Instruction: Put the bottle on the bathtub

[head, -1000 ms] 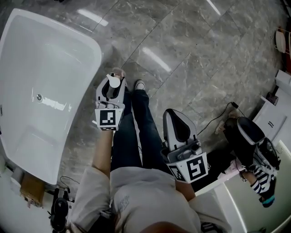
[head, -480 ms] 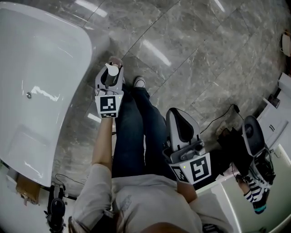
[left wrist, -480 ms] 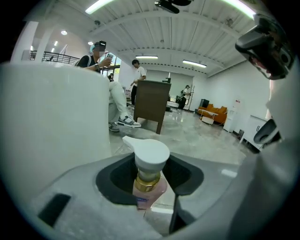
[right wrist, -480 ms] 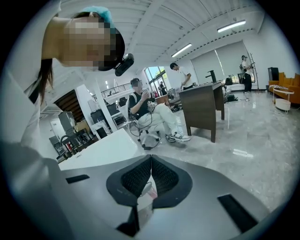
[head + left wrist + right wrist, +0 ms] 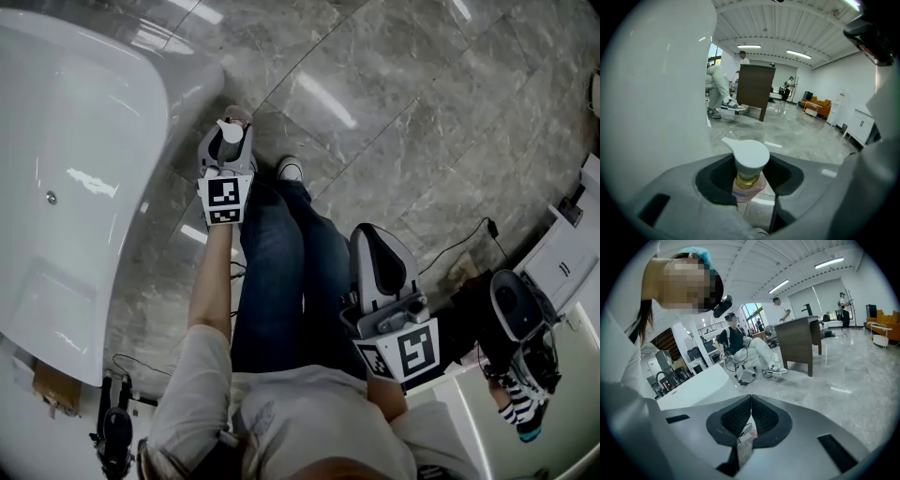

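Observation:
In the head view, a white bathtub (image 5: 180, 86) fills the left side. My left gripper (image 5: 228, 142) hangs over the grey floor just right of the tub's rim, shut on a pump bottle (image 5: 230, 132). The left gripper view shows the bottle's white pump head (image 5: 746, 155) and pinkish body (image 5: 749, 186) upright between the jaws, with the tub's white wall (image 5: 656, 84) close on the left. My right gripper (image 5: 371, 246) is held lower right, by the person's legs. Its jaws are shut (image 5: 750, 416) with nothing in them.
Grey marble floor tiles (image 5: 394, 103) spread right of the tub. A cable (image 5: 459, 246), a white cabinet (image 5: 567, 264) and a seated person (image 5: 516, 347) are at the right. A cardboard box (image 5: 52, 386) lies by the tub's near end. A brown desk (image 5: 754, 91) stands farther off.
My left gripper has carried the bottle up and closer to the tub's rim. The view has shifted, so the tub sits nearer the gripper. The right gripper stays shut.

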Demonstrator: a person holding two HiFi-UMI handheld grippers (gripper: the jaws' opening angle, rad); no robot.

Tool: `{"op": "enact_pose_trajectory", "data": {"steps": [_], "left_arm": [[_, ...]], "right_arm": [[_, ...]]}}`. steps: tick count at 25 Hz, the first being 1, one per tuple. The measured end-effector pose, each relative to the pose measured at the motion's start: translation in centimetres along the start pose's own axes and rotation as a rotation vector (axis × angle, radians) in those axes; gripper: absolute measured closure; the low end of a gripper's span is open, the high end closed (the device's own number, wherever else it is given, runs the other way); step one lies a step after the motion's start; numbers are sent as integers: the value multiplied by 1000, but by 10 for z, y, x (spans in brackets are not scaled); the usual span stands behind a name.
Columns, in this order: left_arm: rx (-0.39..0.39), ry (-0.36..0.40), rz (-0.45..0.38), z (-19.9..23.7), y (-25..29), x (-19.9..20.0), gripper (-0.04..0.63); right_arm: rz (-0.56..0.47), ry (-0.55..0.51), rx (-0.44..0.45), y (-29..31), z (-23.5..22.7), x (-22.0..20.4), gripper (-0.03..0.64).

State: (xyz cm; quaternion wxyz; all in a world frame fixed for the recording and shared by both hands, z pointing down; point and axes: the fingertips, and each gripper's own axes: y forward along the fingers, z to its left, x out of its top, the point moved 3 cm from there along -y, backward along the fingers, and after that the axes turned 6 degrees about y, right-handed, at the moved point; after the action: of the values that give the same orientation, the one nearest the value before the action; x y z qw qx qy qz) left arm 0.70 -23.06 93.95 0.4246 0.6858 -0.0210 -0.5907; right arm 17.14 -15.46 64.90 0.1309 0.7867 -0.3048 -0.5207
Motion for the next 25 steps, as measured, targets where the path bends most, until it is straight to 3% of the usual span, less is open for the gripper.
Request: {"op": "enact_pose_trajectory", "data": {"steps": [25], "left_arm": [[27, -11, 201, 0, 69, -90, 425]], "right_arm": [[-11, -4, -42, 8, -34, -8, 607]]}}
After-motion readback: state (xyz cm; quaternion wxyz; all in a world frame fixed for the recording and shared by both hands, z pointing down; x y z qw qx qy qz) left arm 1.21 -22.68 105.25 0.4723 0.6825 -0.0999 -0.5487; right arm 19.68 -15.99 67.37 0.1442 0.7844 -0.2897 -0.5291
